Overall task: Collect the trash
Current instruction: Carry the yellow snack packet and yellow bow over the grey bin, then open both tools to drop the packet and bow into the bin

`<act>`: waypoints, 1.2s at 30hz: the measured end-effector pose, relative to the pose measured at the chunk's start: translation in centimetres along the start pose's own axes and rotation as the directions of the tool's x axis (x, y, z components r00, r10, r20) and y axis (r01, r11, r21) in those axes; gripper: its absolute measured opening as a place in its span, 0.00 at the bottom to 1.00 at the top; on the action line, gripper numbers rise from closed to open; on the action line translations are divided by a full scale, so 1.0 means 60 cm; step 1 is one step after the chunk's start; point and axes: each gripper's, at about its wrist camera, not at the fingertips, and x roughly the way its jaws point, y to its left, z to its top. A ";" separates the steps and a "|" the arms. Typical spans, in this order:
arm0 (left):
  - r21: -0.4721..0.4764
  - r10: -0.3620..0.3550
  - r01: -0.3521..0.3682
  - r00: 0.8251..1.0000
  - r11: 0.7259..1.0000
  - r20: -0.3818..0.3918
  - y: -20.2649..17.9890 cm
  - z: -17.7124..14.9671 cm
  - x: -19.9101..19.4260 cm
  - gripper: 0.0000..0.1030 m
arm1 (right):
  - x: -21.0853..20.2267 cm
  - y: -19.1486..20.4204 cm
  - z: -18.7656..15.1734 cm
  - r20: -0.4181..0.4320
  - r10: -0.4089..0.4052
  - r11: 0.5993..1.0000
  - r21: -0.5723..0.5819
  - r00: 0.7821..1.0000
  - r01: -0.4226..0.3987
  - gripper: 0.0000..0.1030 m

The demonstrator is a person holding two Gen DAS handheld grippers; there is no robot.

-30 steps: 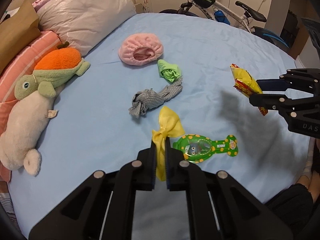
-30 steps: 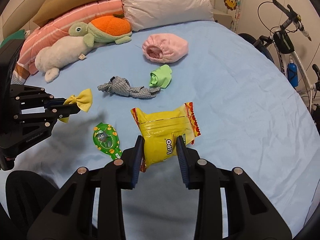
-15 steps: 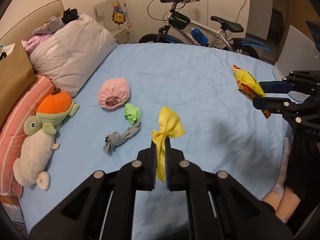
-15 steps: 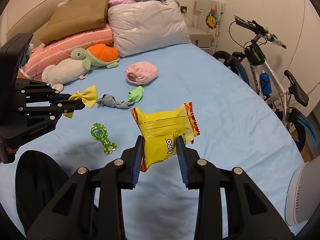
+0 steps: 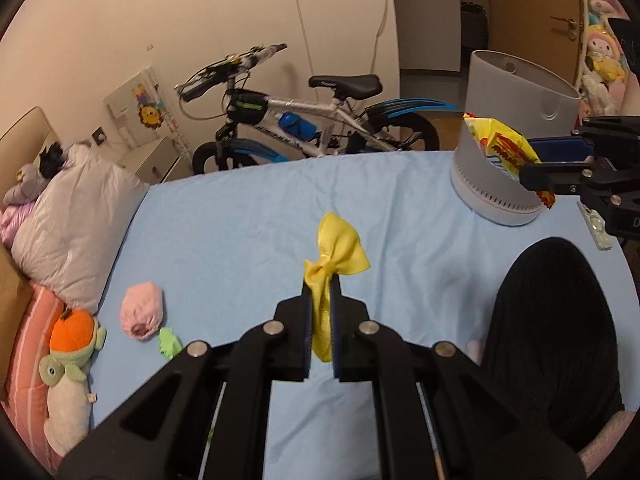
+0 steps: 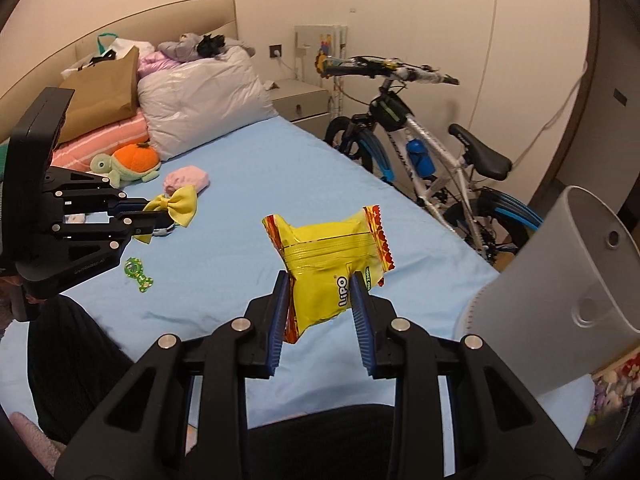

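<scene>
Above the blue bed (image 6: 248, 168) we are carrying both finds binward: left gripper (image 5: 322, 332) clenching the yellow bow (image 5: 338, 248), right gripper (image 6: 320, 304) pinching the snack packet (image 6: 332, 260) beside the grey bin (image 6: 568, 280).

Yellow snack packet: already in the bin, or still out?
Out. The yellow snack packet is clamped in the right gripper above the bed, beside the grey bin.

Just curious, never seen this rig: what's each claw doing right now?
Left gripper shut on yellow fabric bow. Right gripper shut on yellow crinkly snack packet. Grey plastic bin on the bed, near right. Nothing between.
</scene>
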 end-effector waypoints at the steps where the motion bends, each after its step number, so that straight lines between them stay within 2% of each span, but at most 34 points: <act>1: 0.015 -0.013 0.013 1.000 1.000 0.012 -0.017 0.019 -0.001 0.07 | -0.020 -0.025 -0.001 0.007 -0.020 1.000 0.009 1.000 0.019 0.28; 8: 0.139 -0.108 0.093 0.989 0.986 0.101 -0.148 0.159 -0.009 0.07 | -0.137 -0.169 -0.004 0.056 -0.119 0.991 0.066 0.991 0.115 0.26; 17: 0.272 -0.239 0.183 0.952 0.945 0.189 -0.297 0.308 -0.018 0.07 | -0.235 -0.327 -0.002 0.092 -0.236 0.965 0.142 0.967 0.222 0.24; 24: 0.297 -0.309 0.253 0.937 0.921 0.162 -0.378 0.382 0.032 0.07 | -0.241 -0.413 -0.003 0.084 -0.258 0.955 0.172 0.962 0.241 0.23; 30: 0.276 -0.331 0.289 0.936 0.917 0.121 -0.391 0.407 0.085 0.08 | -0.209 -0.457 -0.001 0.073 -0.240 0.958 0.177 0.968 0.224 0.23; 32: 0.269 -0.342 0.303 0.934 0.914 0.108 -0.393 0.413 0.100 0.12 | -0.192 -0.470 0.001 0.064 -0.227 0.960 0.180 0.972 0.213 0.23; 34: 0.260 -0.345 0.315 0.935 0.913 0.079 -0.397 0.417 0.114 0.18 | -0.167 -0.485 0.003 0.030 -0.207 0.962 0.190 0.978 0.197 0.35; 35: 0.254 -0.340 0.314 0.938 0.915 0.069 -0.397 0.416 0.119 0.35 | -0.156 -0.492 0.003 0.015 -0.211 0.958 0.205 0.977 0.203 0.50; 36: 0.247 -0.331 0.304 0.941 0.920 0.073 -0.395 0.414 0.122 0.58 | -0.147 -0.497 0.004 0.009 -0.219 0.953 0.216 0.976 0.212 0.55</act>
